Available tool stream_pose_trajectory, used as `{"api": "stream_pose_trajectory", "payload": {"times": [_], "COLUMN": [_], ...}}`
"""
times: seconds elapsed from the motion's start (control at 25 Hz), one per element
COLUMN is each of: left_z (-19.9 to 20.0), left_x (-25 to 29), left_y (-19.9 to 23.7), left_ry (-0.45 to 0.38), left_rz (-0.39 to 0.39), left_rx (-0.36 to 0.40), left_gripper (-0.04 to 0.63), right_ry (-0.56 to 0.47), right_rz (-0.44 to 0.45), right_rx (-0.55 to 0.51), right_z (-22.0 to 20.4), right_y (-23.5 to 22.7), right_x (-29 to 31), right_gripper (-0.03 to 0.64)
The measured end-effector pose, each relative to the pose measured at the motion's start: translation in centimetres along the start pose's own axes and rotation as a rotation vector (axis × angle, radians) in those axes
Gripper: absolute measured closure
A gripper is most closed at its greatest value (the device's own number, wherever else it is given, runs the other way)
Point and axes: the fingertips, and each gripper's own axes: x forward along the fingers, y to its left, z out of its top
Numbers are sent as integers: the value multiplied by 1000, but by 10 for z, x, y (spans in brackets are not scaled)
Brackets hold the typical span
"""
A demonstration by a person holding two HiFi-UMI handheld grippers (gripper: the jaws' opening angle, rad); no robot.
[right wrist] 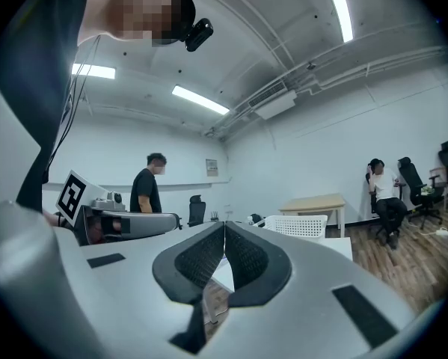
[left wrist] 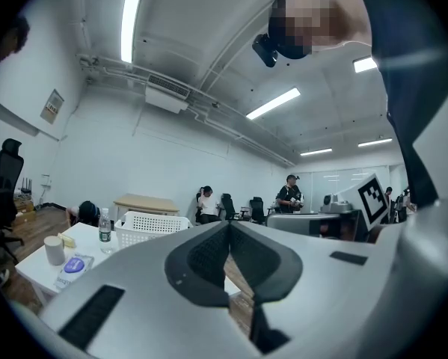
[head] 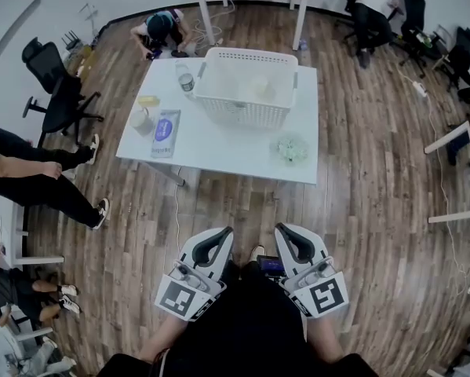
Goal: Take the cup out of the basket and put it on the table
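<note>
While both claws are held low against the person's body, well short of the worktop (head: 227,144), the task looks not yet begun. The left claw (head: 221,236) has its jaws pressed together with nothing between them; in the left gripper view the two dark pads meet in a single seam. The right claw (head: 286,234) is the same, closed and empty. I read this as a resting carry, with the jaws pointed forward at the goal while the person stands back on the wooden floor (head: 360,163).

A white basket (head: 242,110) stands at the far middle of the worktop, its long side facing the person. Inside it, toward the right, sits a pale shape that I take to be the cup (head: 260,89). It is too washed out against the white mesh to tell whether it stands upright or lies over.

On the left half are a water bottle (head: 185,77) just beside the basket's corner, a pale tub (head: 140,120) and a wipes packet (head: 165,132). A green bundle (head: 291,149) lies near the front right. The bare stretch in front of the basket, between packet and bundle, seems the natural spot for the cup.

The walls are tall, so the reach probably has to come over the rim from above, with a claw opened first. The right one is likely the handier.
</note>
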Motion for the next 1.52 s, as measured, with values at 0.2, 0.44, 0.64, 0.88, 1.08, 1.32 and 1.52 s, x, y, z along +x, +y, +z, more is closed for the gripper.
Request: {"api": "stream_pose_trajectory", "payload": {"times": [0.2,0.44,0.64,0.88,1.08,1.32,1.52], "left_z": [-5,-10,-8,1,15,24,23], "left_x": [4,16,29,48,64,74,78], "left_y": [-6,4,24,56,97,150,184], "left_ry": [10,27,9,-20,-42,-56,-45], "left_rz": [27,31,20,-15,-40,-68,-110], "left_rx": [-21,-12,-12,-3,4,29,34], "left_gripper": [584,584,584,584,584,584,584], "right_ry": [5,14,20,19,17,19,33], "right_rz": [22,22,-6,-32,-60,-110,-123], "right_rx": [6,14,1,-21,-48,-72,-69], "right_z": [-2,-5,-2,6,20,26,26], "right_y": [-8,-18,-28,-37,-46,-51,-42], "right_x": [2,12,25,57,98,146,184], "right_gripper": [592,592,592,592,592,592,592]}}
